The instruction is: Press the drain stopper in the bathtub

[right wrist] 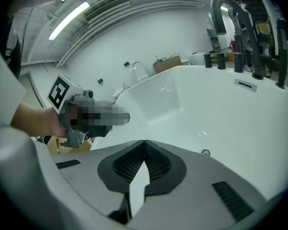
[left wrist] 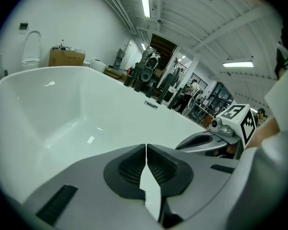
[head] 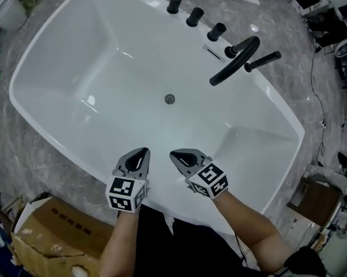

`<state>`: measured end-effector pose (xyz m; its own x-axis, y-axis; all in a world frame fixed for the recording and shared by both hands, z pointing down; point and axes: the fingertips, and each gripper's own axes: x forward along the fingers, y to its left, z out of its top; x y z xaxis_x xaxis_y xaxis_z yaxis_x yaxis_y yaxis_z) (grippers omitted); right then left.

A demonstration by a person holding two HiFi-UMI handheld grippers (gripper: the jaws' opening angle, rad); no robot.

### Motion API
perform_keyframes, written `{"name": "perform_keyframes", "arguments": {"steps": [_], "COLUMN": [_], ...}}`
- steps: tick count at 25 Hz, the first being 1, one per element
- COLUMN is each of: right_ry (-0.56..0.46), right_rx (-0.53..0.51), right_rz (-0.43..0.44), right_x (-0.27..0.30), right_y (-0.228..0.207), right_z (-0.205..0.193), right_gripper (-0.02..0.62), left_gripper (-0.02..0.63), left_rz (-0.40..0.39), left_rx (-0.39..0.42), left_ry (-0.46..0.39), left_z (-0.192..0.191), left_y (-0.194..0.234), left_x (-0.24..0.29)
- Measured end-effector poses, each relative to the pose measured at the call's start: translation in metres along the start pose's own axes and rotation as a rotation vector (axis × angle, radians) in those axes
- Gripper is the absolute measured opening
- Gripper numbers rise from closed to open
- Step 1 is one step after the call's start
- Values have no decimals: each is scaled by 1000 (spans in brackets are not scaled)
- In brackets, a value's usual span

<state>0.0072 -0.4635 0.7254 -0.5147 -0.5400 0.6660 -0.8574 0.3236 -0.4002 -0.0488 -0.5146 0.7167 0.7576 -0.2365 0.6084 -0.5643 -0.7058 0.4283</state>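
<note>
- The bathtub (head: 104,68) is a glossy white shell, roughly rectangular with rounded corners and smooth sloping walls that catch bright streaks of light.
- It stands on a grey, marbled floor (head: 23,149); a worn brown cardboard box (head: 52,235) lies near the person's left arm.
- The drain stopper (head: 170,99) is a small round metallic disc at the middle of the tub's flat bottom. Nothing touches it.
- On the far rim sit three short, matt-black cylindrical knobs (head: 195,17) in a row. Next to them a black tubular spout (head: 237,59) arches over the basin, with a straight black handle (head: 263,61) just beside it.
- The left tool (head: 143,152) is grey plastic with a dark ribbed pad on each jaw. Its own view shows the jaws drawn together at the tips (left wrist: 146,147), with only a thin wedge-shaped gap below and nothing between them.
- The right tool (head: 174,154) is the same make. Its jaws likewise meet at the tips (right wrist: 144,145) and grip nothing.
- Both tools hover side by side above the near wall of the tub, close together but apart, and point towards the middle. They are well short of the stopper and touch no surface.
- From the right gripper view the stopper (right wrist: 205,153) shows as a small shiny button on the white floor of the tub, just right of the jaws.
</note>
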Motion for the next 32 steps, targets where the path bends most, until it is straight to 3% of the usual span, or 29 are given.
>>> {"name": "perform_keyframes", "arguments": {"steps": [6,11,18,22,26,30,32], "right_ry": [10,17,21,55,82,133,158], "right_rx": [-41,17,23,-11,-17,-35,-42], "right_rz": [-38,-80,-123,-157,-163,-182,-201], "right_x": [42,80,132,163,190,216,228], "right_y": [-50,-93,-145,-178,-208,-238,-255], "right_z": [3,-14,-25,-49,-77,-115,-131], "right_gripper": [14,14,14,14,15,14,15], "left_gripper": [23,22,23,22,21,23,23], "left_rz": [-20,-14,-60,-22,-45,-53,-45], "left_rx": [37,74,219,191,210,159,189], "left_ry": [4,38,62,100,136,141,178], "left_z": [-4,-23,-31,-56,-75,-88,-103], "left_y": [36,64,90,121,138,151,157], "left_x": [57,112,168,201,241,265,275]}}
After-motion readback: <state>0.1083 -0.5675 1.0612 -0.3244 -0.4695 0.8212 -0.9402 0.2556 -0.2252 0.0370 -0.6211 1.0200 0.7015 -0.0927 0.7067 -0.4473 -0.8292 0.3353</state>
